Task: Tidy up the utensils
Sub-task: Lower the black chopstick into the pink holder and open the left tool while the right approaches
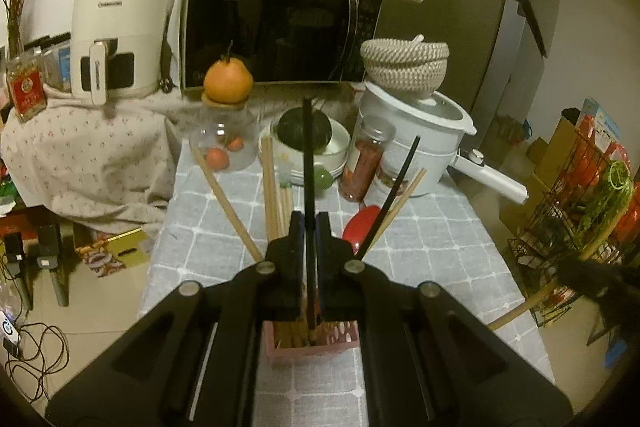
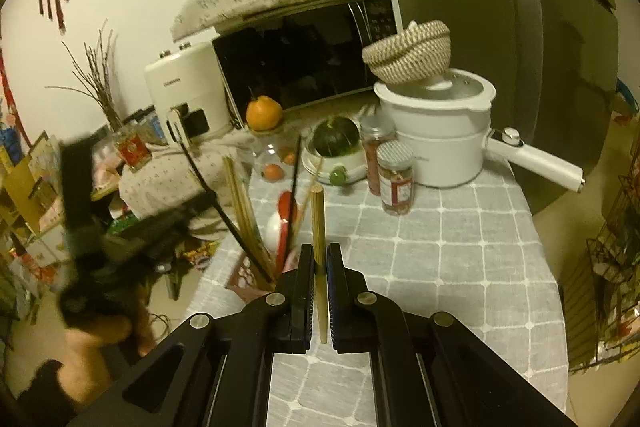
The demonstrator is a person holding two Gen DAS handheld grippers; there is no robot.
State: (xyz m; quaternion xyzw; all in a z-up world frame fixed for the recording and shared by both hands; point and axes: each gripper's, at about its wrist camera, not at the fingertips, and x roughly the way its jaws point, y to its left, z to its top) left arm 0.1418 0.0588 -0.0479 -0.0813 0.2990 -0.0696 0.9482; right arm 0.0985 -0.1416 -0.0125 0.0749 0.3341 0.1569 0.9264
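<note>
Handling: black chopstick (image 1: 307, 163) and wooden chopstick (image 2: 319, 227) are light, stiff, slim and smooth, so they may swivel; best pinched mid-shaft.
Left tongs (image 1: 310, 227): closed on the black chopstick, its lower end over the pink holder (image 1: 320, 345).
Right tongs (image 2: 319, 267): clamping the wooden chopstick, right of the holder.
Writing: fryer (image 1: 120, 27) logo too blurred to read.

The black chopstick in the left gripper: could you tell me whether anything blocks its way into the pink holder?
Nothing visible does: the black chopstick, clamped in the left gripper, already points into the pink holder among wooden chopsticks.
</note>
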